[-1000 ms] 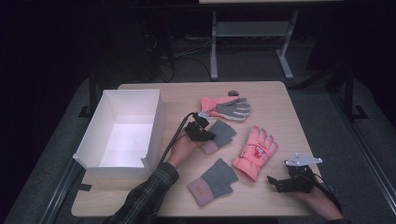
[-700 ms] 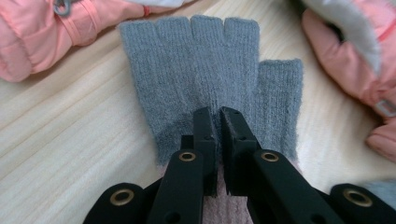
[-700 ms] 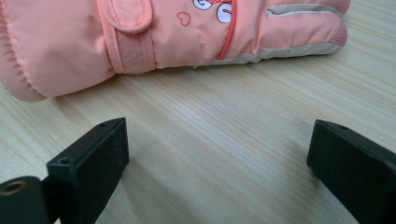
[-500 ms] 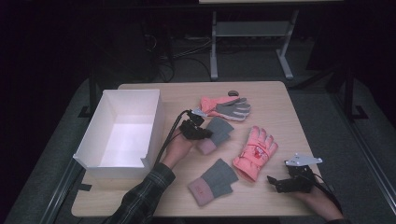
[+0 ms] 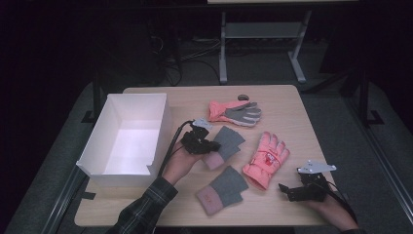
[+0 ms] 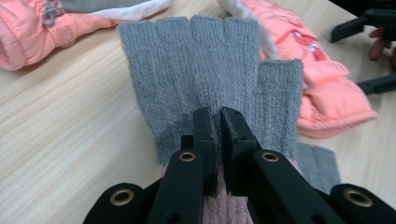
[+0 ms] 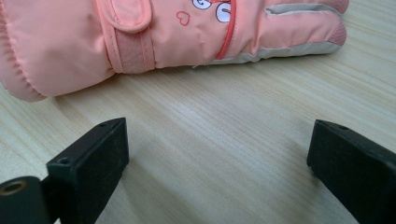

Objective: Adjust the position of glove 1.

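- Four gloves on the counter [image 5: 146, 97]: two grey knit fingerless ones with pink cuffs, two pink padded ones.
- One white box [image 5: 127, 134], open on top, sits at the counter's left side and overhangs its left edge.
- One small dark round thing [image 5: 242, 96] lies near the far edge; too small to tell what it is.
- Left tool [image 6: 219, 122]: jaws pressed nearly together, pinching the upper grey glove [image 6: 205, 65] at its palm, just above the pink cuff.
- Right tool [image 7: 219, 154]: jaws spread wide, nothing between them, low over bare wood near the right front corner, facing the cuff of the near pink glove [image 7: 140, 32].
- Far pink glove [image 5: 234, 112] lies palm up, grey palm showing, beyond the pinched one.
- Second grey glove [image 5: 223, 190] lies toward the front edge, apart from both tools.
- Against half a second ago: the left hand and pinched glove sit slightly nearer the front; the right tool and other gloves are unchanged.
- Open wood: the far right of the counter, and the strip between the box and the gloves.
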`<state>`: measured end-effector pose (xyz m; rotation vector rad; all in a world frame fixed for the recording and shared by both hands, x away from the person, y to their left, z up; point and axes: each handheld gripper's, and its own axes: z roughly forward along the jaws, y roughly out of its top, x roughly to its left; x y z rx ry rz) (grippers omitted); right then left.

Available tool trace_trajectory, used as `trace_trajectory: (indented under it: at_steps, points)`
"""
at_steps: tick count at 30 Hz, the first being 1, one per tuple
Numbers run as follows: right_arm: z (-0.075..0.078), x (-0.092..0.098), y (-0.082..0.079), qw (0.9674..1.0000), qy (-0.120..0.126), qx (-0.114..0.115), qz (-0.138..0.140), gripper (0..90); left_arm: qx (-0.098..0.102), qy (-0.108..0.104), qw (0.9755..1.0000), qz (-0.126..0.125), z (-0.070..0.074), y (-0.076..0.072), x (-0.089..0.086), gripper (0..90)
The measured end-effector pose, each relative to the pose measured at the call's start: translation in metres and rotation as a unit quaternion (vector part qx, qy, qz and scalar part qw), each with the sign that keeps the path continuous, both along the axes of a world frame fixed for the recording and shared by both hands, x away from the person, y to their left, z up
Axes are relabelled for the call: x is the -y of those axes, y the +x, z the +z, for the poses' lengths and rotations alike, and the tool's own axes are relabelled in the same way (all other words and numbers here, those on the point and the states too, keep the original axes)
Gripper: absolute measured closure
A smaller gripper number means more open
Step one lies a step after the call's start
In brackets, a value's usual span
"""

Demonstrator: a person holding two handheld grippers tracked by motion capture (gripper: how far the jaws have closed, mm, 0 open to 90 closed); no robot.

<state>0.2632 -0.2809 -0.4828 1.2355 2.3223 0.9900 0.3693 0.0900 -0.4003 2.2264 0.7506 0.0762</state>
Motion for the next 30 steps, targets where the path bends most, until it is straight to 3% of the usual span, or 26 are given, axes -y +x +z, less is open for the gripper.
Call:
trace_trajectory:
  at_steps: [19, 26, 30]
  points:
    - [0.0, 0.0, 0.0, 1.0, 0.0, 0.0, -0.001, 4.9, -0.022, 0.013, 0.9988, -0.042, 0.002, -0.057, -0.006, 85.1]
    - [0.0, 0.0, 0.0, 1.0, 0.0, -0.001, -0.001, 4.9, -0.037, 0.018, 0.998, -0.048, -0.006, -0.077, -0.007, 85.1]
    - [0.0, 0.0, 0.0, 1.0, 0.0, 0.0, -0.001, 4.9, -0.038, 0.031, 0.9972, -0.056, -0.011, -0.082, -0.004, 85.1]
